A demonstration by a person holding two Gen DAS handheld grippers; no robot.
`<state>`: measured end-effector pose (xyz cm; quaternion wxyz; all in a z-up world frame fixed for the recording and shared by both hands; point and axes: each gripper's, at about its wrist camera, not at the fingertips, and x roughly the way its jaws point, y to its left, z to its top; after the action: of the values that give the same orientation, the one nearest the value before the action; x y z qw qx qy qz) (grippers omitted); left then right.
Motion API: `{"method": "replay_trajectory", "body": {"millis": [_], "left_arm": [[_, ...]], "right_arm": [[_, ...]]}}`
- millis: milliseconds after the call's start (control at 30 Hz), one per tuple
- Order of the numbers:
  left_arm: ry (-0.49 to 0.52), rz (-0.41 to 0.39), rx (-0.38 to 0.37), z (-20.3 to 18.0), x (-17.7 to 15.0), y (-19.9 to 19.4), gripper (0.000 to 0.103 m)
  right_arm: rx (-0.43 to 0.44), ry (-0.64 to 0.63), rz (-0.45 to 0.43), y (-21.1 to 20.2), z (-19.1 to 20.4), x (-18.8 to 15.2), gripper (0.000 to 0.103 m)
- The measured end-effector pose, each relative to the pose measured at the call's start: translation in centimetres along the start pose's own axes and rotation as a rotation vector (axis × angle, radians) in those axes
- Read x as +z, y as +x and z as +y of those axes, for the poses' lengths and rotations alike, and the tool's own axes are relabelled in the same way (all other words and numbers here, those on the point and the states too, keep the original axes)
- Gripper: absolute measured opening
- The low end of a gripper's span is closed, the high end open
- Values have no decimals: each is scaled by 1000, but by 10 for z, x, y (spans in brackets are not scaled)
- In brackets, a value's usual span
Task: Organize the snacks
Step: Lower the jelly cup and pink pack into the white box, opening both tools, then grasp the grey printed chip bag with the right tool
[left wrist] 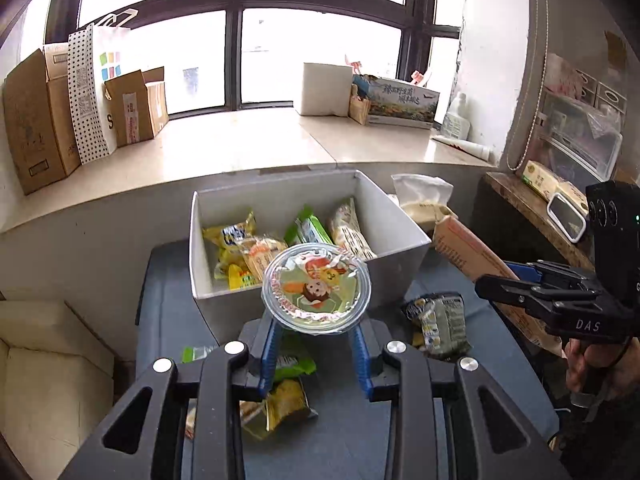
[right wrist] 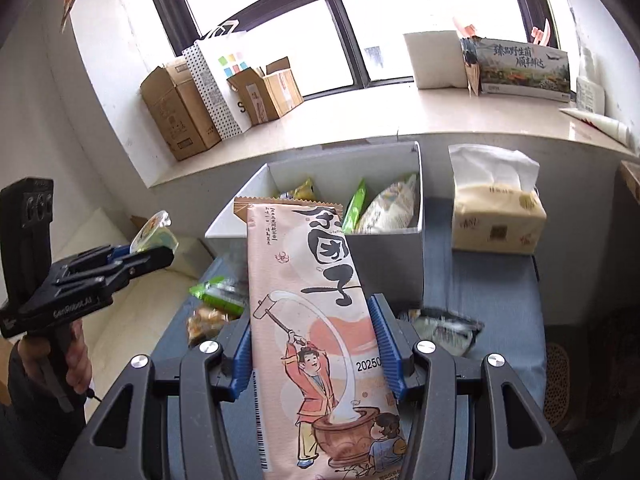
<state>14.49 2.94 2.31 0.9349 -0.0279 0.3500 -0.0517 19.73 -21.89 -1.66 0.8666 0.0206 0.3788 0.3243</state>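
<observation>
Left gripper [left wrist: 316,354]: we see its blue-padded fingers clamped on either side of a round clear plastic jelly cup with a cartoon foil lid [left wrist: 317,286], held up in the air at the near wall of the box.

Right gripper [right wrist: 316,350]: its blue pads press both long edges of a tall pink snack packet printed with a cartoon figure and large black characters [right wrist: 316,320]; the packet stands upright, its top edge overlapping the near rim of the box.

White rectangular storage box [left wrist: 394,226]: it sits on the dark blue-grey table [left wrist: 168,300] and holds yellow, orange, green and pale wrapped snacks.

Loose snacks: a dark crumpled snack bag [left wrist: 440,324] lies on the table just right of the left gripper; a green wrapper [left wrist: 294,362] and a yellow packet [left wrist: 288,402] lie under its fingers.

Only in the left view: the pink packet shows edge-on, beyond the right gripper's closed fingers [left wrist: 500,286]; we also see the inside of the box from above.

Only in the right view: the packet's printed face; the jelly cup side-on, tilted in the left tool; a beige soft tissue pack [right wrist: 498,220] to the right of the box.

Windowsill [left wrist: 240,140]: brown cardboard boxes [left wrist: 36,120] and a dotted paper bag [left wrist: 86,96] stand at its left end.
</observation>
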Motion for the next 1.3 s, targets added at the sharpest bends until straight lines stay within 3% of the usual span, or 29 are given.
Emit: {"method": "replay_trajectory", "body": {"millis": [200,367,433,467,500,533,567,600,667,800,1033,1300], "left_arm": [[-37,33,69,37,56,59,35],[-60,81,140,63,69,113,36],[-54,125,188,68,66,130,49],[-51,143,205,69,64,135,68],[-49,155,219,71,62,139,88],[-43,130,227,71,59,136,92],[-40,97,249,71,56,129,93],[-42,80,271,72,55,125,95],[-52,60,244,75,54,116,98],[-91,56,231,79,55,104,99],[-84,1,240,72,43,59,99],[-39,-60,220,50,-18,-20,100]], "right_arm": [[-97,32,-21,47,-4,80,56],[-216,37,18,97,-19,115,57],[-234,60,24,113,-28,124,59],[-226,74,10,118,-33,127,60],[-226,86,-3,120,-37,129,75],[-245,99,-16,121,-41,131,95],[-259,109,-34,119,-44,132,101],[-248,110,-52,117,-44,132,102],[-231,88,-58,113,-40,129,103],[-277,8,-38,111,-26,122,103],[-211,-37,-92,67,-7,103,103],[-70,-91,-164,-11,27,16,103]]}}
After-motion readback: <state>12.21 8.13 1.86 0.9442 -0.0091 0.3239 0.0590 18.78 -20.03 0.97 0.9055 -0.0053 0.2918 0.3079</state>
